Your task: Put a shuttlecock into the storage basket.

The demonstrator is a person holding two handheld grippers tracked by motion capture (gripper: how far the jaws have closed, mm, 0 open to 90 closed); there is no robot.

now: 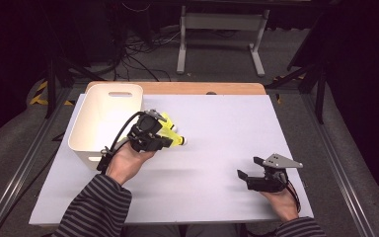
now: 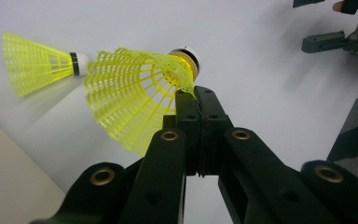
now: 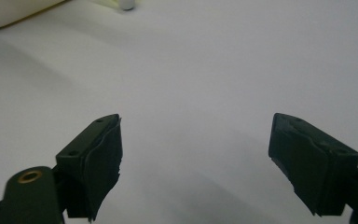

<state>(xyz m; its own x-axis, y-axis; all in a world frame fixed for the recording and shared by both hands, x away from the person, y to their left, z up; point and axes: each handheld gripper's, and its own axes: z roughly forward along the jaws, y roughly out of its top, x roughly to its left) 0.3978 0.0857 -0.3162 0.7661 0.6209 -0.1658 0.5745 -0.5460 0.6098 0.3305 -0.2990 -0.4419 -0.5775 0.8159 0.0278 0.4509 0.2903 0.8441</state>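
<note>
My left gripper [image 2: 196,93] is shut on the rim of a yellow mesh shuttlecock [image 2: 135,98] with a white cork, holding it just above the white table sheet. A second yellow shuttlecock [image 2: 37,63] lies on the sheet beyond it. In the high view the left gripper [image 1: 162,134] hovers beside the white bin, with the yellow shuttlecocks [image 1: 171,129] at its tip. My right gripper [image 1: 249,167] rests low at the front right, jaws wide apart. The right gripper [image 3: 196,163] has nothing but bare sheet between its black pads [image 3: 98,163].
A white plastic bin [image 1: 86,133] with a handle slot stands at the table's left side. The white sheet [image 1: 217,118] covers the table, and a wooden edge [image 1: 197,88] runs along the back. The other hand's gripper [image 2: 335,41] appears at the far right of the left gripper view.
</note>
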